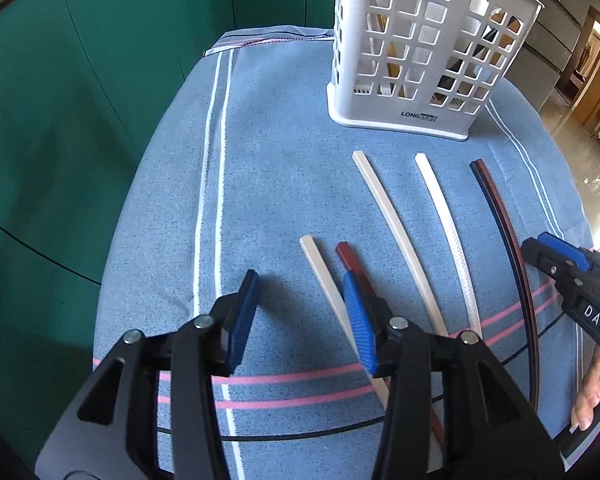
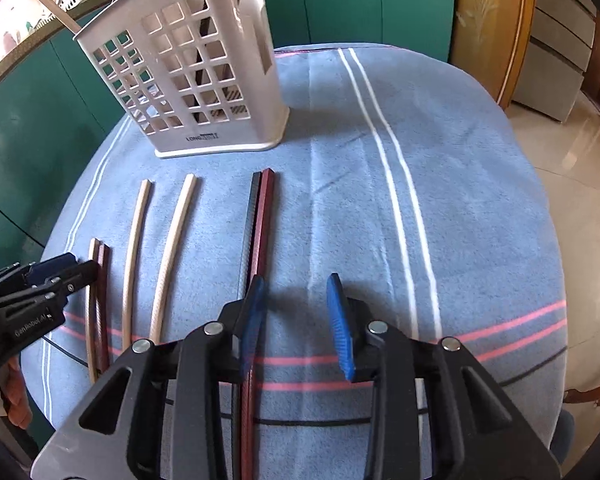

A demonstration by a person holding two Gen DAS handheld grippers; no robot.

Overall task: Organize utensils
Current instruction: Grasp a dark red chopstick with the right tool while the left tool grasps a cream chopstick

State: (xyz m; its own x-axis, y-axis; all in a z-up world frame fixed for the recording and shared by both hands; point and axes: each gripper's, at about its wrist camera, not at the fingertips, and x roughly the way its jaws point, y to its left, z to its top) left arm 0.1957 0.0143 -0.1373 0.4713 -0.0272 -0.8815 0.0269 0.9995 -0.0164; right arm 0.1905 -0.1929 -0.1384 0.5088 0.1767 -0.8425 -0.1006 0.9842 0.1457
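A blue cloth covers the surface (image 1: 284, 184). The chopsticks (image 1: 392, 220) look light, stiff and slippery; grab mid-length. Left gripper (image 1: 304, 312) and right gripper (image 2: 296, 320) gape empty.

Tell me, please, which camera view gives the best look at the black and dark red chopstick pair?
The right wrist view: the black and dark red chopstick pair runs up the middle, both sticks distinct. The left wrist view shows the same pair bent along the right edge and harder to separate.

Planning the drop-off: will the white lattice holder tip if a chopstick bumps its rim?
Possibly. The holder is tall and thin-walled plastic, so probably light. Its flared base sits flat on cloth, which should resist sliding and tipping somewhat.
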